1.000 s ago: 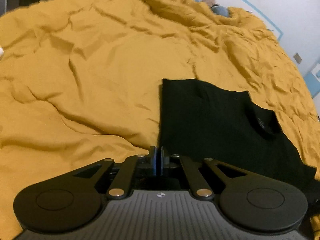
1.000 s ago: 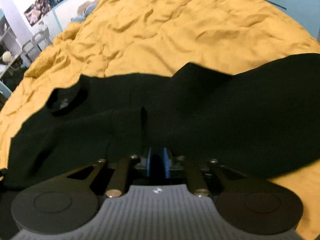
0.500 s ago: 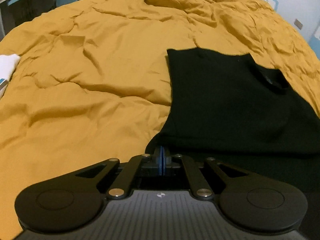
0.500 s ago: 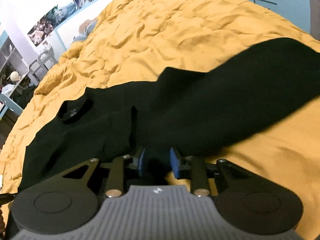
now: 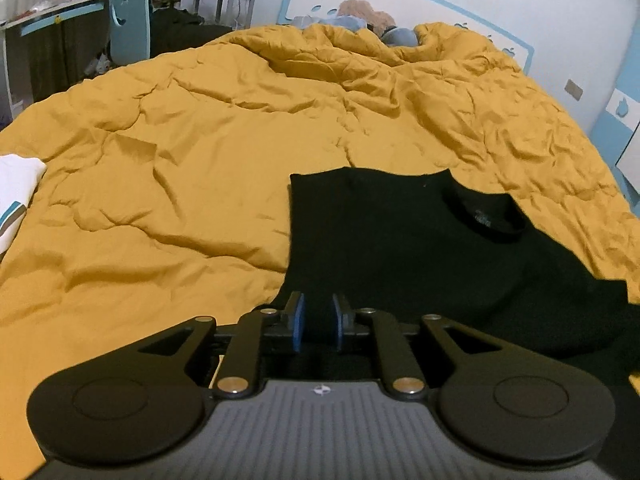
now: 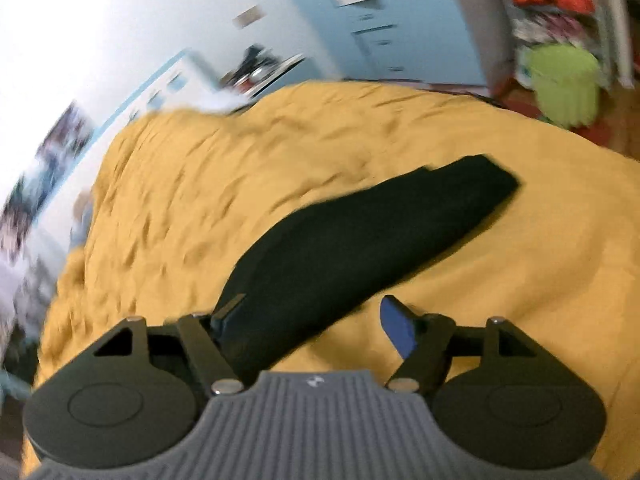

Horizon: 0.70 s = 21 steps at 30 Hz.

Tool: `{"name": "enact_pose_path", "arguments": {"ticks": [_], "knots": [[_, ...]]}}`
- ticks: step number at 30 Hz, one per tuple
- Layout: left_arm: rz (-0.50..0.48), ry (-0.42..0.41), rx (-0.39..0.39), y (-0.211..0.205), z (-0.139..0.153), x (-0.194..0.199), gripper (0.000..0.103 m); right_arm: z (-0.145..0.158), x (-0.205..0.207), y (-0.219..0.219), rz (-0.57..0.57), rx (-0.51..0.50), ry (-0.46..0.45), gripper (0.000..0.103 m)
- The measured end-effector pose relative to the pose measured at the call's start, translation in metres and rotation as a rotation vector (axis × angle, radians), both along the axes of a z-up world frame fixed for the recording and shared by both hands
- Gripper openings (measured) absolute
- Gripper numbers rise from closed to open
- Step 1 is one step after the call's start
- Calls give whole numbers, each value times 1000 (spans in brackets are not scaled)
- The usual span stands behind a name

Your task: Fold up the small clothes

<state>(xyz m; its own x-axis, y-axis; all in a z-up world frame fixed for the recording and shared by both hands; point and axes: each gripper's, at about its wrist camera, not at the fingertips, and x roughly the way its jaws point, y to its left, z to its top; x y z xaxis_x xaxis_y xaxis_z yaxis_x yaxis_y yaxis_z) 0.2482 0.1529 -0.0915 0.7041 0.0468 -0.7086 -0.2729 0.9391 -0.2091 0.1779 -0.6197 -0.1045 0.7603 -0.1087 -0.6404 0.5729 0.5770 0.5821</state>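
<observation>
A black T-shirt (image 5: 400,240) lies on the mustard-yellow quilt (image 5: 180,160), its left side folded to a straight edge and its collar (image 5: 484,216) toward the right. My left gripper (image 5: 318,320) hovers at the shirt's near edge. Its jaws are opening, with a narrow gap and black cloth showing between the blue pads, which do not press on it. The right wrist view is blurred. In it a long dark part of the shirt (image 6: 360,232) stretches away across the quilt (image 6: 200,180). My right gripper (image 6: 312,308) is opening wide and grips nothing.
A folded white cloth (image 5: 16,188) sits at the quilt's left edge. Plush toys (image 5: 360,12) rest by the headboard, and a blue chair (image 5: 130,20) stands beyond the bed. A green bin (image 6: 564,84) and a blue cabinet (image 6: 380,28) are past the far side.
The left jaws went from shut to slightly parted as the gripper drew back and rose. The right gripper let go of the black cloth, spread wide and swung fast sideways, rolling.
</observation>
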Motion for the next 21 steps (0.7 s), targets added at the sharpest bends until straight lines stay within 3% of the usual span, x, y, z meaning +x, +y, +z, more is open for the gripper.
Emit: {"name": "enact_pose_path", "arguments": {"ticks": [6, 15, 17, 18, 19, 21], "knots": [[33, 30, 6, -1, -5, 6, 20, -17, -19, -50, -170, 108, -32, 69], [42, 83, 25, -5, -14, 6, 21, -46, -21, -95, -294, 224, -55, 62], [49, 88, 34, -4, -14, 6, 21, -54, -12, -100, -306, 227, -20, 50], [54, 90, 35, -3, -14, 6, 21, -57, -8, -102, -307, 224, -8, 34], [58, 93, 35, -2, -14, 6, 21, -58, -5, -102, -304, 216, -4, 8], [52, 90, 37, 0, -13, 4, 21, -50, -3, -99, -306, 174, -31, 3]]}}
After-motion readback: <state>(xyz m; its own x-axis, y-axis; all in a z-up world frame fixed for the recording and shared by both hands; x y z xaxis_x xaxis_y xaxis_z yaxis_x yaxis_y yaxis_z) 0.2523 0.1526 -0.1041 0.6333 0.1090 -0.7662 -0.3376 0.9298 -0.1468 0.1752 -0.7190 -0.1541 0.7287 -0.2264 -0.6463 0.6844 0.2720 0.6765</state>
